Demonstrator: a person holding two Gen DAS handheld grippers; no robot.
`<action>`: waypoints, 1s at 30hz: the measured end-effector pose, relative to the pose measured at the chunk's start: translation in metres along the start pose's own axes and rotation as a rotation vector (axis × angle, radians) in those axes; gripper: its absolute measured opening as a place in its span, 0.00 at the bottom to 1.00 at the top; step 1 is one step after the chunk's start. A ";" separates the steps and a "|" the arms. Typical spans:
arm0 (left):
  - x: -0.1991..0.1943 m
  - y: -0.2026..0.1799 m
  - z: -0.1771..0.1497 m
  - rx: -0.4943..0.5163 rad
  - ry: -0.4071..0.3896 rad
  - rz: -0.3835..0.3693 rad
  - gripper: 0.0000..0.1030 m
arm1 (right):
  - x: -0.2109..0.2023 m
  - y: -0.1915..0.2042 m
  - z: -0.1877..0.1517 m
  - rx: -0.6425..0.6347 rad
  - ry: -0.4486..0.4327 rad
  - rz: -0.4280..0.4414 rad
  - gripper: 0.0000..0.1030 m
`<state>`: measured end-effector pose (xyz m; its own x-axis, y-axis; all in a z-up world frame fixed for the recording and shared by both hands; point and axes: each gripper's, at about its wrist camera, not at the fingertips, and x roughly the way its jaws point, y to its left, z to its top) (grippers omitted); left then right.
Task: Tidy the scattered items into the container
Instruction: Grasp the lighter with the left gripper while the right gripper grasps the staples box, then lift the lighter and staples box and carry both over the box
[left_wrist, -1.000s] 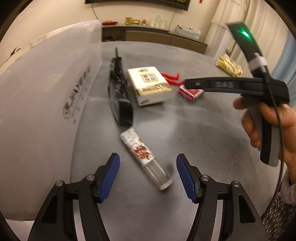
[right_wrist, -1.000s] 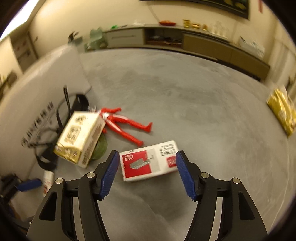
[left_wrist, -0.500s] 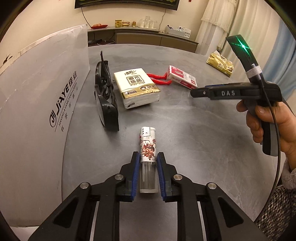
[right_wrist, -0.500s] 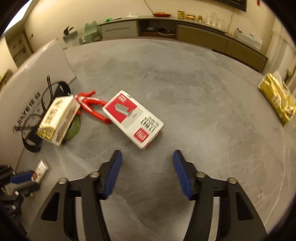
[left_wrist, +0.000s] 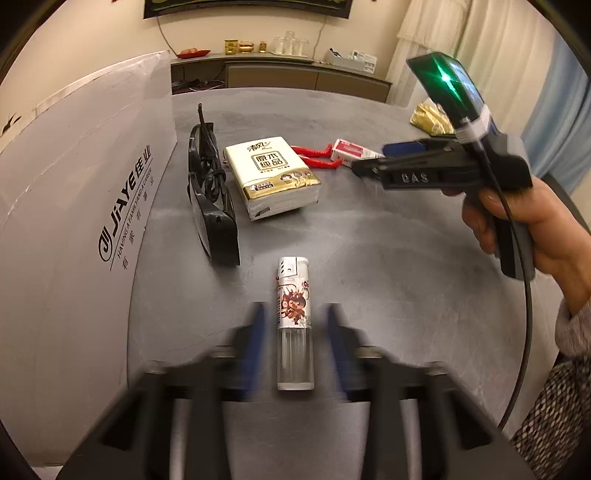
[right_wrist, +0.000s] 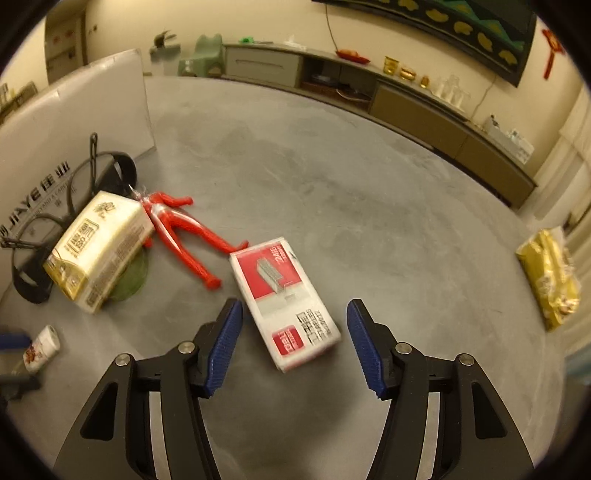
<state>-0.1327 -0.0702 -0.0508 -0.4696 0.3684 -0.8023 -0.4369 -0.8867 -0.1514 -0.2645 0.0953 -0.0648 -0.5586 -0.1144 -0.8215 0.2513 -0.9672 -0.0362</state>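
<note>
A white lighter (left_wrist: 293, 284) with a cartoon print lies flat on the grey table (left_wrist: 388, 277). My left gripper (left_wrist: 294, 308) is open, its blurred blue fingers a little apart from the lighter on either side. The right wrist view shows a red-and-white staple box (right_wrist: 282, 291) lying between the fingers of my open right gripper (right_wrist: 294, 306), with a gap on each side. A tissue pack (left_wrist: 271, 177), a red toy figure (right_wrist: 181, 229) and a black strap item (left_wrist: 212, 206) lie beside the white container wall (left_wrist: 74, 221) on the left.
A gold packet (right_wrist: 550, 277) lies at the table's far right edge. A green disc (right_wrist: 131, 280) sits partly under the tissue pack. A person's hand (left_wrist: 546, 236) holds the right gripper above the table. A long sideboard (right_wrist: 406, 99) runs along the back wall.
My left gripper was shut on the lighter half a second ago; its fingers have now spread off it. My right gripper has moved back up to the staple box, which lies between its fingers again.
</note>
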 end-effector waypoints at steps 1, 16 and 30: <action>-0.001 0.001 -0.001 -0.003 -0.003 -0.004 0.19 | 0.000 -0.001 0.000 0.025 0.007 0.023 0.44; -0.039 0.003 -0.003 -0.027 -0.062 0.024 0.19 | -0.042 -0.002 -0.031 0.249 0.026 0.180 0.38; -0.096 -0.002 -0.017 -0.037 -0.105 0.059 0.19 | -0.065 0.042 -0.059 0.274 0.024 0.191 0.38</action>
<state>-0.0732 -0.1084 0.0170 -0.5725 0.3409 -0.7457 -0.3785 -0.9166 -0.1284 -0.1711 0.0759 -0.0471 -0.5026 -0.2969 -0.8119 0.1257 -0.9543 0.2711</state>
